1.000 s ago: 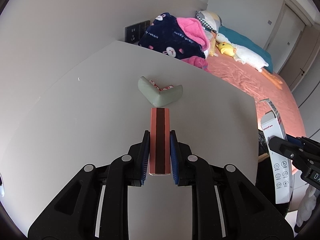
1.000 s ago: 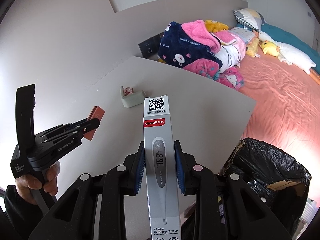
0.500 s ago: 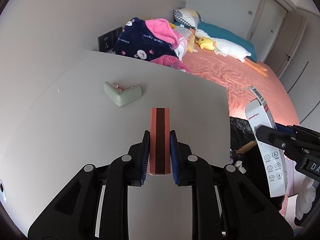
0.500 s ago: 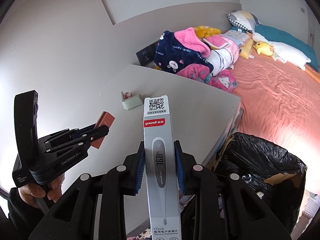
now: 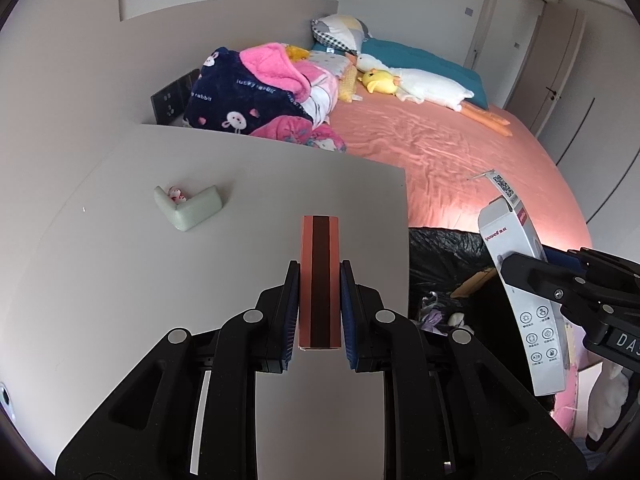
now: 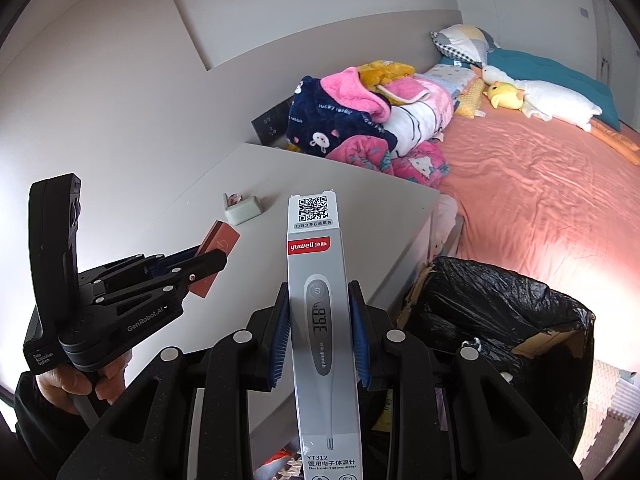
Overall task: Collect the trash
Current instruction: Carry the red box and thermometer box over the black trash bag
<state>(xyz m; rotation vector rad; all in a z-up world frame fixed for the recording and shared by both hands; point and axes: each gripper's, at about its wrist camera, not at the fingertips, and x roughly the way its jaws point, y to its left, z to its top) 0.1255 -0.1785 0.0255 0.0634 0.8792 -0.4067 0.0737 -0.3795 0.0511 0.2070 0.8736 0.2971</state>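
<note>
The left gripper [image 5: 319, 312] jaws are clamping a pink box [image 5: 320, 272], the right gripper [image 6: 320, 336] jaws are gripping a thermometer box [image 6: 320, 300], both probably heading for the bin bag [image 6: 500, 320].

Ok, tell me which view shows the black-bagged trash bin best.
Right wrist view: the black-bagged cardboard trash bin shows its rim and open mouth beside the table. Left wrist view catches only part, behind the table edge.

"yuwell", "YT312" on thermometer box [image 6: 324, 320]
</note>
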